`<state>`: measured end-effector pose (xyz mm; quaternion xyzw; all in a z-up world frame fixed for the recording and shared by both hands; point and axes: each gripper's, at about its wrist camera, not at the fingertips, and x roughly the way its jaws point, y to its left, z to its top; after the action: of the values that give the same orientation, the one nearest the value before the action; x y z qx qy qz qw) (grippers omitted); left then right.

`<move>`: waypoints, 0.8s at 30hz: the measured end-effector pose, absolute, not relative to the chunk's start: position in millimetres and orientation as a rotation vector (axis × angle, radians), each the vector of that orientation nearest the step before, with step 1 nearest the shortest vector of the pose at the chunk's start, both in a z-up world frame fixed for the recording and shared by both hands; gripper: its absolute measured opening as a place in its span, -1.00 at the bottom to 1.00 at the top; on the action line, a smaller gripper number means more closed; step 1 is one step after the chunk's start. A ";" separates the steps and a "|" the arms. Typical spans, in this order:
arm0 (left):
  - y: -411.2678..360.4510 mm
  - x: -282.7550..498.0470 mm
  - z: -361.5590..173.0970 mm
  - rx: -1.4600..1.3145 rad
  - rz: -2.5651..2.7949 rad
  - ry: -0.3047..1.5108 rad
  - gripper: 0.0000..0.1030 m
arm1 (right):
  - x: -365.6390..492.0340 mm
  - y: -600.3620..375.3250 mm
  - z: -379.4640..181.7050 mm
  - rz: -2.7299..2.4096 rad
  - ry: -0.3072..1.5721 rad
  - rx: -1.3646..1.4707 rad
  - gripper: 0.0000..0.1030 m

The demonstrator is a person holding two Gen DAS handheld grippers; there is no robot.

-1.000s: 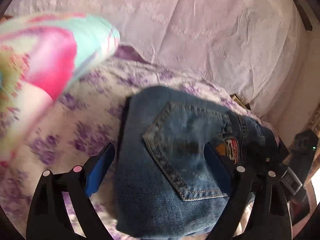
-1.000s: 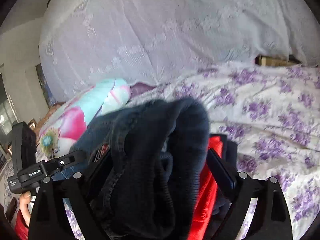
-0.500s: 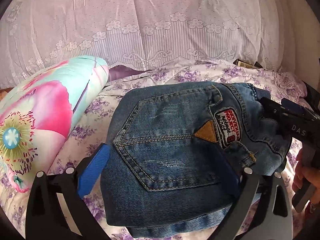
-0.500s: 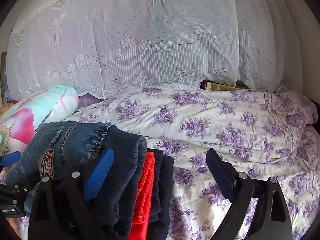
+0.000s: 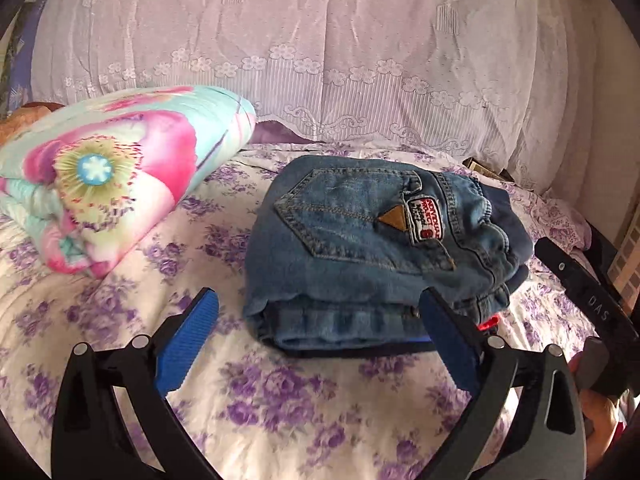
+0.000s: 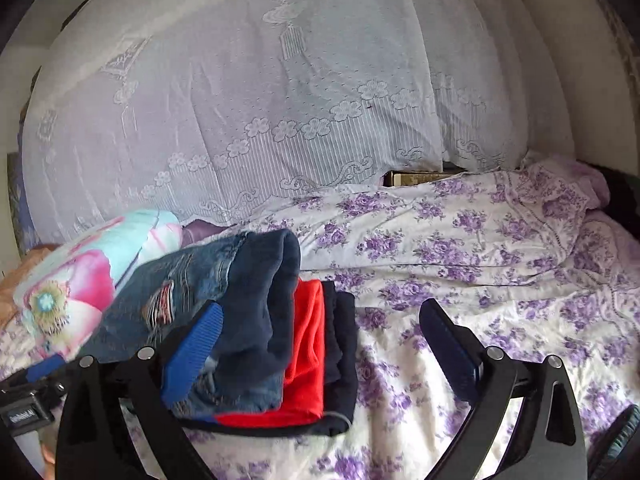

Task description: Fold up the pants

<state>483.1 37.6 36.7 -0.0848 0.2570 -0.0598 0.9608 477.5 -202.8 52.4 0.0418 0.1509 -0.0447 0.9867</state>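
Left wrist view: left gripper [image 5: 318, 344] spread wide, nothing btwn the pads. Folded jeans [image 5: 376, 248] sit on the flowered bedsheet [image 5: 280, 412], pocket up, just ahead of the tips, w/ a red garment [image 5: 490, 323] peeking out underneath. Rolled floral quilt [image 5: 116, 184] off to the side, well clear. Risk imo: the far finger tip overlaps the bundle's near corner in frame; a careless swing could snag the hem and drag the top layer open.

Right wrist view: right gripper [image 6: 322, 334] jaws opening, almost fully apart; only bare sheet btwn the tips. Its near finger overlaps the jeans' [image 6: 224, 312] edge in frame, can't tell if it's touching. The jeans lie on the red layer [image 6: 306, 356] and a dark one. The thick waistband end bulges up, so the stack looks top-heavy; a nudge there could tip it toward the lace curtain [image 6: 248, 92].
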 end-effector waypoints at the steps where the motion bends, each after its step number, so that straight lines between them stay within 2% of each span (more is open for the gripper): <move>1: 37.1 470.4 36.8 -0.151 -0.096 0.507 0.90 | 468.7 -196.6 48.9 -0.100 0.314 0.064 0.93; 6: 35.6 424.6 42.0 -0.079 -0.004 0.492 0.90 | 419.9 -167.7 39.6 -0.083 0.345 0.028 0.93; 11: 40.1 394.1 55.7 -0.110 0.047 0.446 0.90 | 375.9 -138.3 42.9 -0.158 0.211 -0.080 0.93; 16: 25.6 383.8 62.8 -0.018 0.014 0.406 0.90 | 364.3 -140.2 48.7 -0.154 0.110 -0.066 0.93; 24: 15.0 397.4 52.3 0.039 -0.025 0.397 0.91 | 398.2 -149.8 37.7 -0.069 0.235 0.000 0.93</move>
<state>397.4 15.0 52.3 0.0192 0.1969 -0.0123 0.9801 398.2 -149.8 37.7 -0.0001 0.1170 -0.0342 0.9925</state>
